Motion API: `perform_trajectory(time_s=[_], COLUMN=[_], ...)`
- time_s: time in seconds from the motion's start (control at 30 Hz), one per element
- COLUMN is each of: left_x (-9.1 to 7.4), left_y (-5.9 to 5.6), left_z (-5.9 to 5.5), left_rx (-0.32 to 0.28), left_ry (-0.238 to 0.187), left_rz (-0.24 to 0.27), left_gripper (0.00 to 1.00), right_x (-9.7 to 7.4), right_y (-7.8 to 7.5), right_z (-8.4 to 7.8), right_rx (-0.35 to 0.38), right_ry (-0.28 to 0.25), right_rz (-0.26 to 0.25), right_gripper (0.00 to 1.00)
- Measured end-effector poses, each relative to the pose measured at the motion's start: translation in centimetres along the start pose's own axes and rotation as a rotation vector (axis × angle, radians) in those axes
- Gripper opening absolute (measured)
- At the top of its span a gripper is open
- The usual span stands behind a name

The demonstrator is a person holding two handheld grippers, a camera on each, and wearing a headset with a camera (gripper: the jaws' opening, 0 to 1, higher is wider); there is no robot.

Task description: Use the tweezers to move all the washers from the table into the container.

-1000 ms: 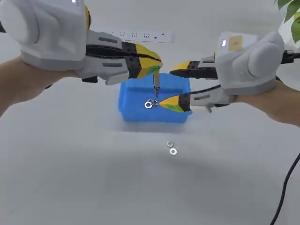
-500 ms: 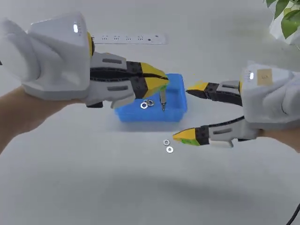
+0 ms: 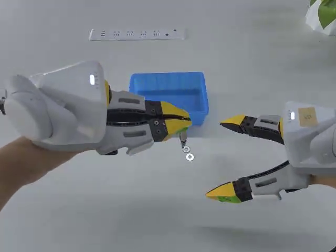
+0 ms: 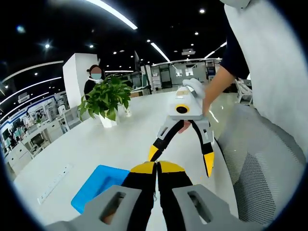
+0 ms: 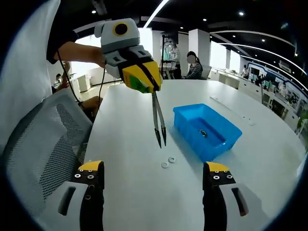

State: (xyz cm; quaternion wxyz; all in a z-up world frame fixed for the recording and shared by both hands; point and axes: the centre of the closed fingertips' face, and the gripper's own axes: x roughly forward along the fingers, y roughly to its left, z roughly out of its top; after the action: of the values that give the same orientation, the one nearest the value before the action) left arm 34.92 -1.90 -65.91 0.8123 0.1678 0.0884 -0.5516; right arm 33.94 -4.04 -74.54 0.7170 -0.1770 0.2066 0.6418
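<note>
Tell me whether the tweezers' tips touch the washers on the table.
Apart: the right gripper view shows bare table between the tweezers and the washers.

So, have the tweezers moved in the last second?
Yes. The tweezers were over the blue container; now their tips hang outside its near wall, just above the two washers on the table.

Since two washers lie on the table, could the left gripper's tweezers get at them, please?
Probably yes: the left gripper holds the tweezers tips-down close by the washers, with nothing between and the right gripper off to the side.
</note>
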Motion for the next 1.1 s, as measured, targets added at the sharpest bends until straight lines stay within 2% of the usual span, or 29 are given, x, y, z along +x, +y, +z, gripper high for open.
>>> perform_trajectory(time_s=[0.23, 0.53, 0.87, 1.1], left_x=[0.9, 1.6, 2.0, 2.3], left_y=[-0.7, -1.0, -0.8, -0.4], left_z=[-0.4, -0.8, -1.2, -1.8], left_rx=[-0.020, -0.033, -0.043, -0.053], left_ry=[-0.003, 0.003, 0.010, 0.019], left_rz=[-0.007, -0.018, -0.016, -0.009], left_gripper=[0.04, 0.04, 0.04, 0.04], right_x=[-0.3, -0.5, -0.3, -0.5], right_y=[0.5, 0.1, 1.0, 0.9], right_z=[-0.3, -0.2, -0.3, -1.0], right_rx=[0.040, 0.064, 0.070, 0.074], right_ry=[-0.034, -0.062, -0.069, -0.052], right_rz=[0.004, -0.012, 0.010, -0.005], right_gripper=[0.91, 1.00, 1.00, 0.98])
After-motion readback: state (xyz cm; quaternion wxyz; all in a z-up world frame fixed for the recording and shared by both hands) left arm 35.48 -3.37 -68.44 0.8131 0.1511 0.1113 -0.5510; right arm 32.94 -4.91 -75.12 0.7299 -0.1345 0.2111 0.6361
